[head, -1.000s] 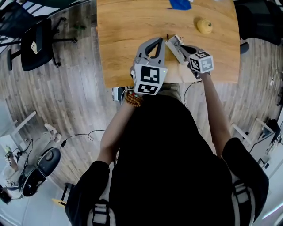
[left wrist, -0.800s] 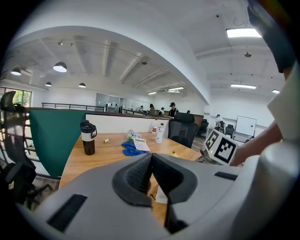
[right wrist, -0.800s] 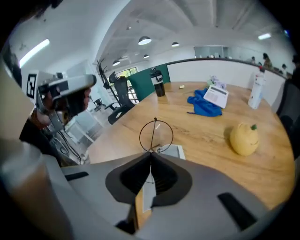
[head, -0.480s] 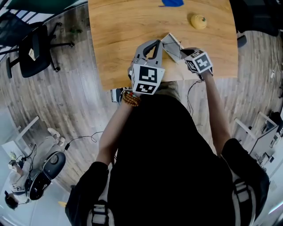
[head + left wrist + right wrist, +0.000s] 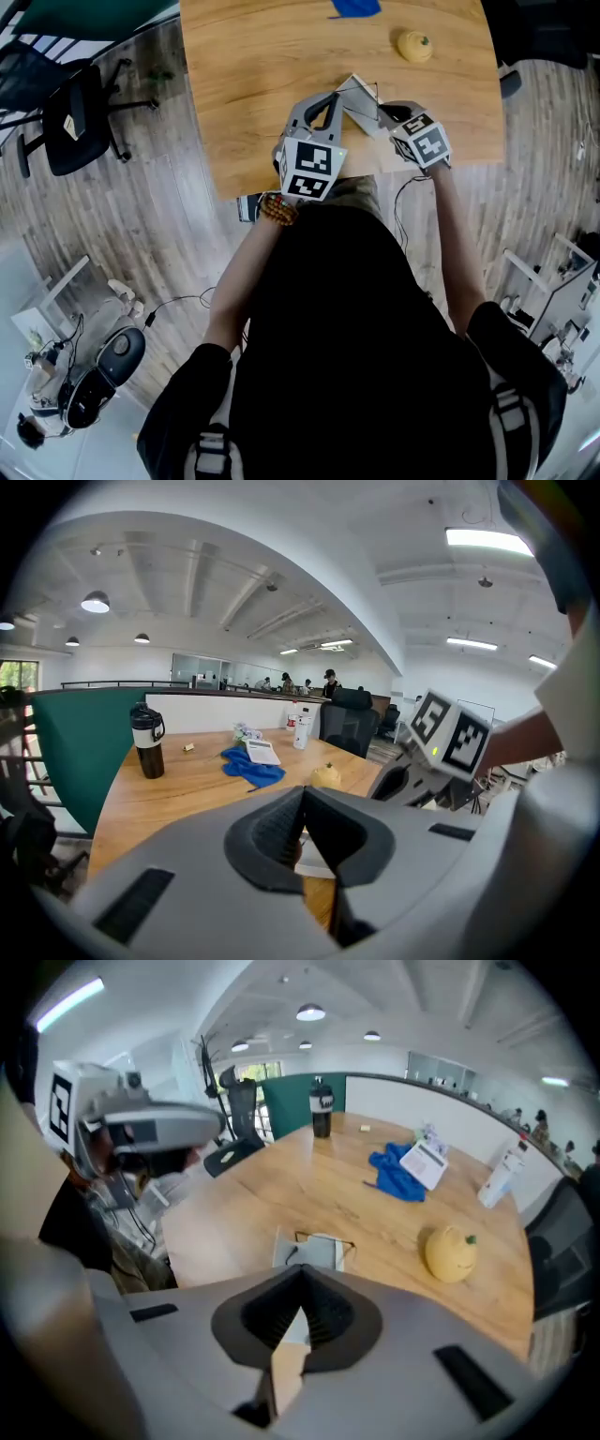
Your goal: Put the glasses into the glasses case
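Note:
A pale grey glasses case (image 5: 359,94) lies on the wooden table (image 5: 244,84) near its front edge. My right gripper (image 5: 382,111) comes at it from the right. In the right gripper view the gripper (image 5: 302,1271) is shut on the case's (image 5: 314,1252) near flap. The thin dark-framed glasses (image 5: 325,1237) lie along the case's far edge. My left gripper (image 5: 335,96) sits just left of the case with its jaws together. Nothing shows between them in the left gripper view, where the gripper (image 5: 302,794) points over a white bit of the case (image 5: 315,862).
A yellow fruit (image 5: 413,45) and a blue cloth (image 5: 354,7) lie farther back on the table. A dark bottle (image 5: 147,742) stands at the far left corner. A white pad (image 5: 427,1162) rests on the cloth. An office chair (image 5: 70,103) stands on the floor to the left.
My right gripper has risen a little with the case's flap and rolled. My left gripper has sunk and come closer to the case's left side.

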The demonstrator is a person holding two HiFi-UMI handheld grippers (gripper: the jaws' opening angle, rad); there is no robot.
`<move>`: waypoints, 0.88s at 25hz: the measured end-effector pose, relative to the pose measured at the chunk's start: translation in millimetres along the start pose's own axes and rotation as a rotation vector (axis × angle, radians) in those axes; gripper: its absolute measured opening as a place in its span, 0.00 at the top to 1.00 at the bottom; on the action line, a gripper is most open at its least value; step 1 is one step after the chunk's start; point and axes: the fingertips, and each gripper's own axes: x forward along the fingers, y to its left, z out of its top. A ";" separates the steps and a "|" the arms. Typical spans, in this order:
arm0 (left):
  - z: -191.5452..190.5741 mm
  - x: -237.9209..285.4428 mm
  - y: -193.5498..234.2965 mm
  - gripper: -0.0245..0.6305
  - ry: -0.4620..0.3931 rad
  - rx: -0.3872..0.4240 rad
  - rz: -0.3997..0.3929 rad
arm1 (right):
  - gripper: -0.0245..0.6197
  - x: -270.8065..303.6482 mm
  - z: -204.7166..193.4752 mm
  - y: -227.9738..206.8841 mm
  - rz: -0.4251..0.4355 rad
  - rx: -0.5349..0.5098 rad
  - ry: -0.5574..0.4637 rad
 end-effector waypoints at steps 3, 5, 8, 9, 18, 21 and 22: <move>-4.8 11.0 5.2 0.93 -0.003 0.006 -0.005 | 0.95 -30.4 21.1 -0.3 0.009 0.011 -0.121; -12.4 26.0 11.2 0.93 0.016 0.016 -0.010 | 0.95 -34.8 18.7 -6.9 -0.019 -0.007 -0.128; -21.4 42.7 22.2 0.93 0.047 0.036 -0.011 | 0.95 -9.2 -0.3 -22.6 0.011 0.136 -0.129; -21.7 45.2 24.7 0.93 0.049 0.042 -0.013 | 0.95 4.8 -5.6 -30.2 0.036 0.241 -0.150; -26.0 49.0 33.5 0.93 0.107 0.041 -0.003 | 0.72 78.4 -40.8 -72.9 0.072 0.850 -0.166; -30.8 49.9 34.4 0.93 0.116 0.045 -0.002 | 0.86 81.0 -37.3 -67.8 0.134 0.892 -0.205; -31.8 50.4 35.3 0.93 0.119 0.044 -0.002 | 0.93 80.3 -36.3 -66.6 0.140 0.893 -0.209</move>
